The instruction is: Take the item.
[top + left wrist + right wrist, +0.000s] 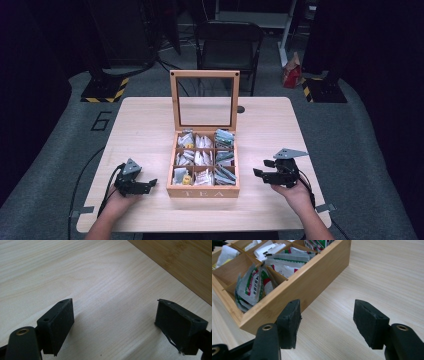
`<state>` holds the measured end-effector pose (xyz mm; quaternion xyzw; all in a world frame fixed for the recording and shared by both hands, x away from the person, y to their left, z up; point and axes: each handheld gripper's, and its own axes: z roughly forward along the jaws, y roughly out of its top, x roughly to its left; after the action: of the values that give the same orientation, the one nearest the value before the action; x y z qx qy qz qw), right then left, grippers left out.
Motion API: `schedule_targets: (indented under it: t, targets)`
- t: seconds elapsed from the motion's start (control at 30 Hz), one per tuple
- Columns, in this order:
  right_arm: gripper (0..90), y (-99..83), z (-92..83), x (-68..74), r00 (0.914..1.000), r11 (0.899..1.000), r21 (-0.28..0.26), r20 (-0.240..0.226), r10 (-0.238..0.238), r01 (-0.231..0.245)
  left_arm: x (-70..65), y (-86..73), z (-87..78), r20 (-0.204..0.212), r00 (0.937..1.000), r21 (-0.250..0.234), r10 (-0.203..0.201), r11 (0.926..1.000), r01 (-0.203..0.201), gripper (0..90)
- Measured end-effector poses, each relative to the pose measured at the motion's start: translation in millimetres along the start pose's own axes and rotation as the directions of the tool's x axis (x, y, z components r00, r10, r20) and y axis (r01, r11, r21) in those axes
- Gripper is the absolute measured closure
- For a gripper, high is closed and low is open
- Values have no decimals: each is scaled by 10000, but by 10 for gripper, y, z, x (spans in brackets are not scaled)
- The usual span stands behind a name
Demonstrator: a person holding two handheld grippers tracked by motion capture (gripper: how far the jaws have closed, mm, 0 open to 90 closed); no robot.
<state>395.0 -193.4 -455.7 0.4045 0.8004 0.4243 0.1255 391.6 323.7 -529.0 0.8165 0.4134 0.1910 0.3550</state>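
Observation:
A wooden tea box marked TEA stands mid-table, its glass-paned lid raised upright. Its nine compartments hold several tea sachets. My left gripper rests on the table just left of the box, open and empty; in the left gripper view its fingertips frame bare wood, with the box's side at upper right. My right gripper hovers to the right of the box, open and empty. In the right gripper view the box wall lies ahead left, with sachets inside.
The light wooden table has bare room on both sides of the box. A black chair stands behind the table. A small dark round spot sits near the lid's right. Cables trail from both grippers.

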Motion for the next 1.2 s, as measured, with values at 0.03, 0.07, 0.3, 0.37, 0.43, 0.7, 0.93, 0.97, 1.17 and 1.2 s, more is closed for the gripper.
schedule_targets:
  t: [0.03, 0.07, 0.3, 0.37, 0.43, 0.7, 0.93, 0.97, 1.17, 1.2]
  targets:
    - [392, 16, -18, 1, 10000, 10000, -2, -16, 7, -7, -5, -2, 3, 35, 10000, -15, -92, 10000, 92, 150]
    - [395, 36, -38, 0, 10000, 10000, -16, -47, -11, 11, 0, 0, 0, 8, 10000, 0, 7, 10000, -7, 150]
    - [403, 114, -105, 11, 9998, 9999, -4, -126, -150, 150, -2, -1, 1, 13, 10000, -5, -42, 10000, 42, 149]
    - [408, 131, -112, 13, 9997, 9997, 62, -109, -234, 234, -1, 0, 0, -4, 10000, -4, -11, 10000, 11, 150]
    - [411, 149, -118, 15, 9994, 9994, 108, -125, -317, 318, -4, -1, 2, 29, 10000, -9, -77, 10000, 77, 150]
    - [432, 256, -147, 93, 9973, 9977, 29, -291, -680, 682, -3, -1, 1, 13, 10000, -8, -49, 10000, 49, 149]
    - [444, 325, -128, 180, 9946, 9956, -23, -460, -935, 935, 1, 0, 0, 7, 10000, 4, 17, 10000, -17, 150]
    - [447, 329, -122, 194, 9944, 9956, -15, -490, -936, 937, 1, 0, 0, 1, 10000, 2, 13, 10000, -13, 150]
    - [468, 351, -67, 269, 9913, 9936, 34, -696, -1120, 1125, -4, -2, 3, 37, 10000, -31, -78, 10000, 78, 150]
    - [470, 354, -55, 277, 9903, 9928, 24, -723, -1189, 1194, -5, -2, 3, 38, 10000, -28, -81, 10000, 81, 150]
